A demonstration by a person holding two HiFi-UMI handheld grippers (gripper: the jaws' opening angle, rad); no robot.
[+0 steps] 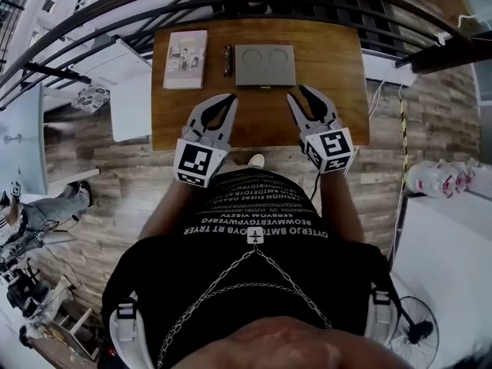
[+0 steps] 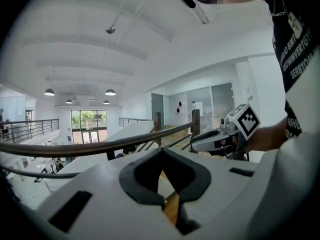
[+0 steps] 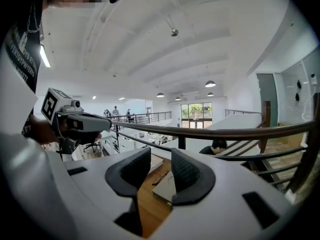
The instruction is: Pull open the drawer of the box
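Head view: wooden table (image 1: 338, 91) in the upper centre of the frame. The grey box (image 1: 265, 65) sits at the table's upper middle, flat, with two round marks on its top. The drawer cannot be made out from this steep angle, and the box outline reads compact.

Just left of the box lies a pair of glasses (image 1: 227, 60). Further left, near the table's upper left corner, lies a booklet (image 1: 185, 59). The three items lie apart from one another.

Left gripper (image 1: 229, 100): over the near half of the table, lower left of the box and apart from it. In the left gripper view the dark pads (image 2: 192, 176) meet at their tips, and only table wood shows through the gap below them. It is clenched and grasps nothing.

Right gripper (image 1: 301, 95): over the near half of the table, lower right of the box and apart from it. In the right gripper view the two pads (image 3: 187, 176) stand apart with an open gap. Through the gap show the table surface, the box's corner and the glasses beyond. It is released and nothing is between the pads.

The box lies further up the frame than both tips, between their lines. The marker cubes (image 1: 201, 162) are at lower centre, against the person's black shirt (image 1: 254, 267). A dark railing (image 1: 100, 14) curves across the top of the frame behind the table.
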